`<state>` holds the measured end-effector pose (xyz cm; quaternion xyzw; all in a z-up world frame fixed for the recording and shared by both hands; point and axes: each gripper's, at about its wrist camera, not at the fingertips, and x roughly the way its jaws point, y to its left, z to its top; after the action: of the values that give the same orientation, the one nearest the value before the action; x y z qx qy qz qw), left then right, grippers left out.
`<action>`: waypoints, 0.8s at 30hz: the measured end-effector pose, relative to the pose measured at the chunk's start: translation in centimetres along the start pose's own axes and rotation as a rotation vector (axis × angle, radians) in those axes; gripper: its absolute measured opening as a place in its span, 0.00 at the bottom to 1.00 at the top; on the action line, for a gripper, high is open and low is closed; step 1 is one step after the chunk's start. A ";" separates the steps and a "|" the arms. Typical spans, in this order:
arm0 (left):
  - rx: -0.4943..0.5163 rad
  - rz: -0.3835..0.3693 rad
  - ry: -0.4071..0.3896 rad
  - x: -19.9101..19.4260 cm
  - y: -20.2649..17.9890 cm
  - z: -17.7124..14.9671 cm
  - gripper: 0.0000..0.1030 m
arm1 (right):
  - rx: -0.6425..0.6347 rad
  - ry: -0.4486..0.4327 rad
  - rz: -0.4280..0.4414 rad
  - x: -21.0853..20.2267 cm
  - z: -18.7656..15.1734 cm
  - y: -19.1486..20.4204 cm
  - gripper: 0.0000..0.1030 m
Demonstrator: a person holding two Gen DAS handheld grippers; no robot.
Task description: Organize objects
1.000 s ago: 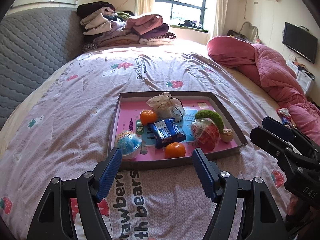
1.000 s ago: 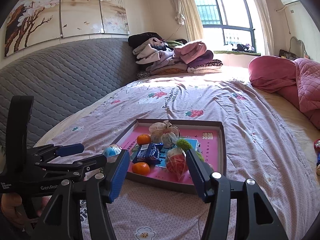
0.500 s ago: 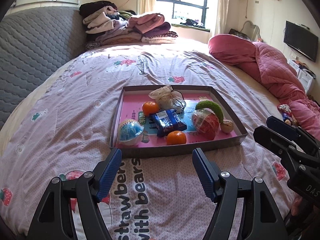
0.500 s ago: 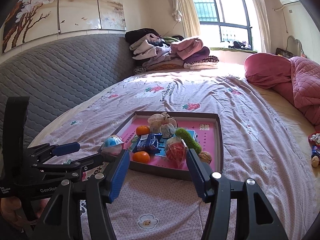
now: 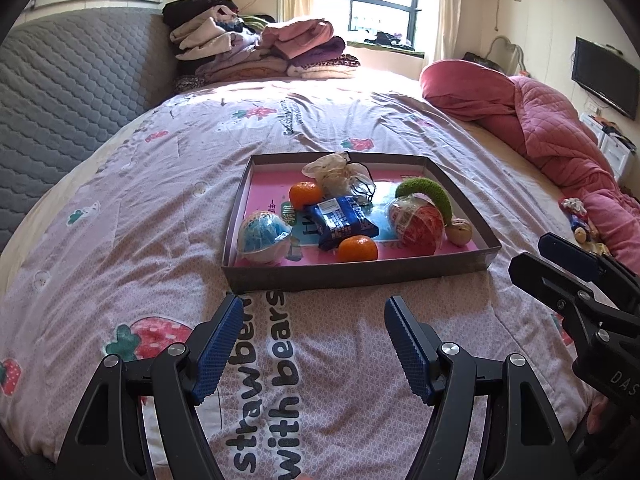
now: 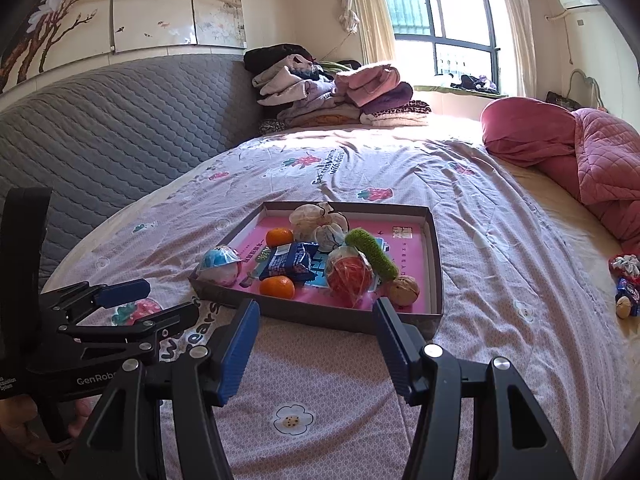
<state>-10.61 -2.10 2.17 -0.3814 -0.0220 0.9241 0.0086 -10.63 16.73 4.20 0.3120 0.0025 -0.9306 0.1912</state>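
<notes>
A shallow brown box with a pink floor [image 5: 360, 272] [image 6: 434, 280] lies on the bed. It holds two oranges [image 5: 357, 249] [image 5: 305, 195], a blue snack pack [image 5: 343, 222], a blue-and-white ball [image 5: 262, 236], a red wrapped ball [image 5: 418, 224], a green curved plush [image 5: 430, 194], a walnut [image 5: 459, 232] and a mesh pouch [image 5: 338, 174]. My left gripper [image 5: 314, 344] is open and empty, short of the box's near wall. My right gripper [image 6: 316, 344] is open and empty, just short of the box's near right side.
The bed has a pink strawberry-print sheet [image 5: 120, 220]. A grey quilted headboard [image 6: 100, 140] is at left. Folded clothes [image 6: 332, 92] are stacked at the far end. A pink quilt [image 5: 560, 140] lies at right, with small toys [image 6: 626, 284] below it.
Both grippers have drawn back from the box and risen a little; the box looks farther away. Both stay open and empty. The objects in the box have not moved.
</notes>
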 end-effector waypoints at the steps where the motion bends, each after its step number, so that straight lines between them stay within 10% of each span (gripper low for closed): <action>1: -0.002 0.001 -0.001 0.0 0.0 -0.1 0.72 | 0.000 0.003 -0.001 0.1 -0.1 0.0 0.56; 24: -0.006 0.020 0.047 2.0 0.1 -2.2 0.72 | 0.010 0.067 -0.034 2.2 -2.3 -0.7 0.56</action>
<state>-10.46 -2.09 -0.78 -0.4033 -0.0210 0.9148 -0.0015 -11.18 16.93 1.04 0.3439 0.0094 -0.9228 0.1736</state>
